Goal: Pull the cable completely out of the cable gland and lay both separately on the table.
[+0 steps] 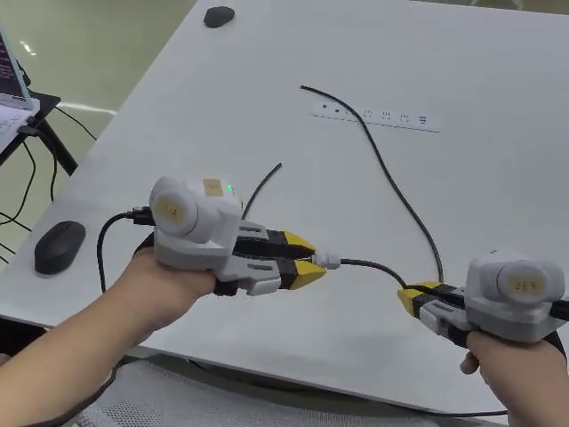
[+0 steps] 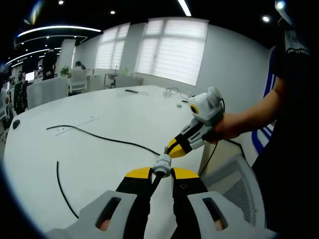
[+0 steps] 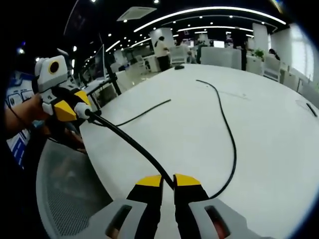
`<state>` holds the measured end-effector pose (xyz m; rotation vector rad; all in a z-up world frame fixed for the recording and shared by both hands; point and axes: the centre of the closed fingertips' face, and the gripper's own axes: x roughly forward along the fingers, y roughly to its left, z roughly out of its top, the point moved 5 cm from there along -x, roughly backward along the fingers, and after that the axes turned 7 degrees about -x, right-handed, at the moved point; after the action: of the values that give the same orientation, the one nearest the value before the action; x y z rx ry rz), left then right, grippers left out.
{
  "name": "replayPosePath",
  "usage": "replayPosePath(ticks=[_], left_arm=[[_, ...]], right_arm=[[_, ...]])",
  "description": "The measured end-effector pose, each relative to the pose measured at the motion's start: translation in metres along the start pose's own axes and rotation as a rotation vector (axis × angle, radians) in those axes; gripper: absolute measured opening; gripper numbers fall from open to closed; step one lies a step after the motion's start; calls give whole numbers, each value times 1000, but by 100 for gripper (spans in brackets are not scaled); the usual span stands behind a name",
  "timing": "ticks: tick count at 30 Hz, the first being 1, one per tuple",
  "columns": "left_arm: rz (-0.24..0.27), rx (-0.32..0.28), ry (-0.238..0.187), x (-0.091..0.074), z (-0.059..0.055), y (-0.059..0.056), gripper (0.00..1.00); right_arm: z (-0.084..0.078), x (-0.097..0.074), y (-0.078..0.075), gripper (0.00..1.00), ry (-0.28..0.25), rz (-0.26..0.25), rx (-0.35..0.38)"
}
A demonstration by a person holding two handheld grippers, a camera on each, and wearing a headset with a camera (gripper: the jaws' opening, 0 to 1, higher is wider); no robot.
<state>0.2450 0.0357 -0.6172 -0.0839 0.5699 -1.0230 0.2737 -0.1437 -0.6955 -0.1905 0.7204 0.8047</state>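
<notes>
A long black cable (image 1: 391, 182) lies across the white table (image 1: 267, 53) and rises into the air near the front edge. My left gripper (image 1: 313, 260) is shut on a small white cable gland (image 1: 326, 261), also the gland (image 2: 161, 164) at its yellow tips. The cable (image 1: 369, 265) runs out of the gland to my right gripper (image 1: 407, 296), which is shut on the cable (image 3: 149, 158) a short way along. In the right gripper view the gland (image 3: 82, 112) sits at the left gripper's tips (image 3: 70, 107). Both grippers hover above the table's front edge.
A second short black cable (image 1: 262, 189) lies on the table left of centre. A white power strip (image 1: 375, 116) lies at the back, a dark mouse (image 1: 60, 245) at the left edge, a dark object (image 1: 219, 16) far back. A mesh chair (image 3: 70, 199) stands below.
</notes>
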Motion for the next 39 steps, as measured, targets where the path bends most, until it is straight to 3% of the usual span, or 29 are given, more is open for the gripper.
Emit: replayPosePath(ticks=[7, 13, 19, 23, 27, 32, 39], left_arm=[[-5, -24, -5, 1, 1, 1, 15], [-13, -26, 1, 4, 0, -1, 15], [-11, -35, 8, 3, -1, 0, 15], [6, -39, 12, 2, 0, 3, 15], [5, -41, 22, 2, -1, 2, 15], [1, -43, 28, 4, -2, 3, 15], [0, -38, 34, 6, -3, 3, 15]], right_arm=[[10, -8, 6, 15, 2, 7, -72], [41, -17, 28, 22, -21, 14, -352], [67, -17, 51, 24, -64, 31, -503], [74, -15, 63, 21, -49, 44, -599], [80, -13, 70, 18, -74, 67, -641], [80, -9, 78, 11, -52, 91, -713], [77, -5, 81, 5, -41, 96, -754]])
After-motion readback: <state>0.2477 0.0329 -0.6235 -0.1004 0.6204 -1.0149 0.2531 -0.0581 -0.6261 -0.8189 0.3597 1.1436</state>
